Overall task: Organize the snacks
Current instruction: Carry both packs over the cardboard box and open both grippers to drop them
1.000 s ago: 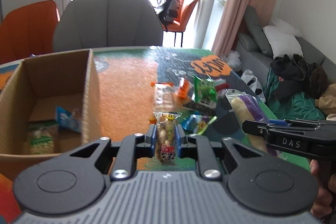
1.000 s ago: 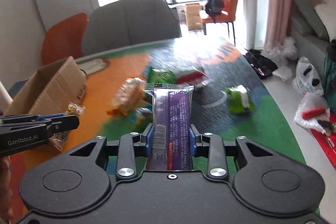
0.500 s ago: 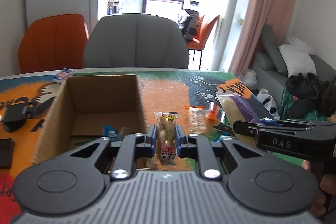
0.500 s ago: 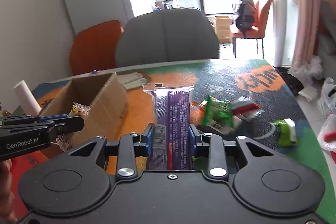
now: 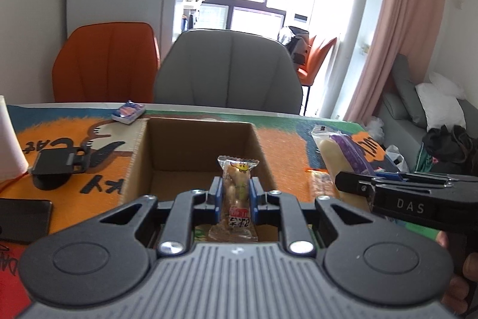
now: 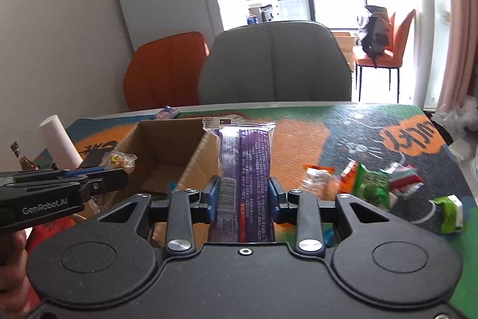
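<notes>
Partway there: left hand-held gripper (image 5: 236,196) clamped on a small clear-wrapped snack (image 5: 236,193) over the cardboard box (image 5: 197,151), right hand-held gripper (image 6: 243,193) clamped on a purple packet (image 6: 245,169), loose snacks (image 6: 376,187) left on the counter (image 6: 388,139).

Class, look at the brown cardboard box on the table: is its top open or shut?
Open. The brown cardboard box shows no covering flaps; both wrist views look straight down onto its bare inner walls and floor.
</notes>
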Demonstrator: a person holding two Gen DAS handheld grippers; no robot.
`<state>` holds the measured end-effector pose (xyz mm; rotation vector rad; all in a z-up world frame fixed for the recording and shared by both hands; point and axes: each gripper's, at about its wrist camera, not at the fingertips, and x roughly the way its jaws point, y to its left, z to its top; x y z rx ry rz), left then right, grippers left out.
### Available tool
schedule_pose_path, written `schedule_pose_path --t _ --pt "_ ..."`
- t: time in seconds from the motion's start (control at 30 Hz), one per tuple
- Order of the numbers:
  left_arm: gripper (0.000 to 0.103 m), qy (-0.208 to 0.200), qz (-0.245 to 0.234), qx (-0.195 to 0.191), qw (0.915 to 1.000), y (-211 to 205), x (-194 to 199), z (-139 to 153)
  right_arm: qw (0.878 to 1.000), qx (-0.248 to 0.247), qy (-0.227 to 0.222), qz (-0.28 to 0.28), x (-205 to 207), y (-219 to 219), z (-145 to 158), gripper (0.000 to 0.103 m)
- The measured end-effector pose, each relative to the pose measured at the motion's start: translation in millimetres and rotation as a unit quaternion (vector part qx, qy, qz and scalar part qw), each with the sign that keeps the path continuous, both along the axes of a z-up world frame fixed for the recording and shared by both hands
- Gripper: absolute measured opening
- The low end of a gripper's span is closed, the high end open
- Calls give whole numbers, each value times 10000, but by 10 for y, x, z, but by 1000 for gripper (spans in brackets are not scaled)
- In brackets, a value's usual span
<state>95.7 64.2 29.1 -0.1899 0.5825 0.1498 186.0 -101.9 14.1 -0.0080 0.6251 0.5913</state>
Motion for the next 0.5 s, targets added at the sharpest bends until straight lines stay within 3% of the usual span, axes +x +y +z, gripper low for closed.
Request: schedule_pose_path --t 0.5 --pt "17 43 261 -160 9995 518 154 -8 9997 58 61 239 128 550 76 32"
